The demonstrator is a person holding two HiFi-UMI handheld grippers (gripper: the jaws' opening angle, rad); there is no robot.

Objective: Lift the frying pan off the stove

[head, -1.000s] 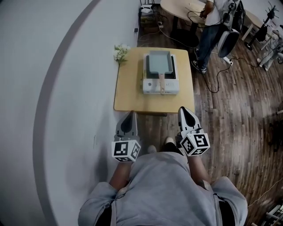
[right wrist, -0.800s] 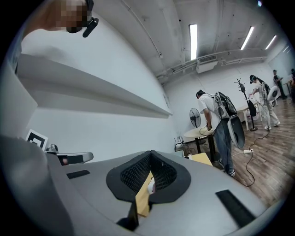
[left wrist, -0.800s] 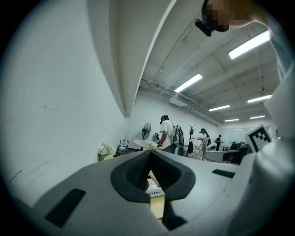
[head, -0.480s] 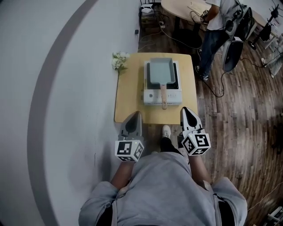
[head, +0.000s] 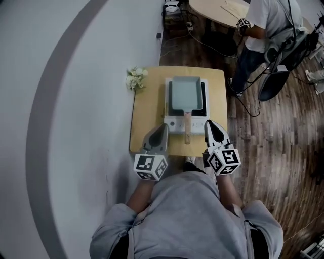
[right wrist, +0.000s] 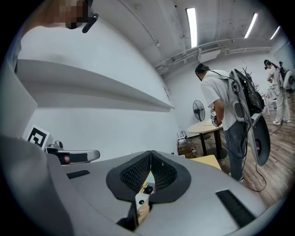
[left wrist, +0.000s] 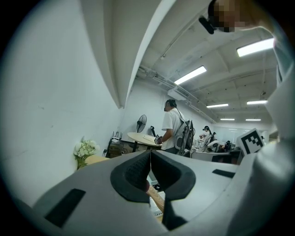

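- Room: a wood floor (head: 273, 152) is running along a white wall (head: 76, 101) with a grey band. A small light-wood table (head: 147, 116) is standing against that wall, and a bystander (head: 263, 25) is working at a round table (head: 217, 7) beyond it.
- Task item: the frying pan (head: 185, 93), rectangular and grey-blue, is sitting on the white portable stove (head: 174, 124) at mid-table. Its wooden handle (head: 188, 129) is pointing toward the wearer.
- Side item: a bunch of white flowers (head: 135, 78) is lying at the table's far corner on the wall side.
- Change: over the last second the wearer has been walking up. The table, which was well ahead, is now lying directly under the gripper tips.
- Left gripper (head: 163, 126): it is hovering over the table's near edge, just beside the handle on the wall side. Its jaws are pressing together, with nothing between them.
- Right gripper (head: 208, 123): it is hovering on the handle's other side. Its jaws are likewise clenched and gripping nothing.
- Meaning: the approach is looking nearly complete. The lift is not yet begun, and one pair of jaws will probably need opening before taking the handle.
- Hidden: the pan is covering the burner, and the stove's controls are too small to read.
- Hidden: each gripper view is mostly filled by its own body, with only a sliver of handle or stove showing beneath the jaws.
- Hidden: the wearer's torso is cutting off the floor nearest the table.
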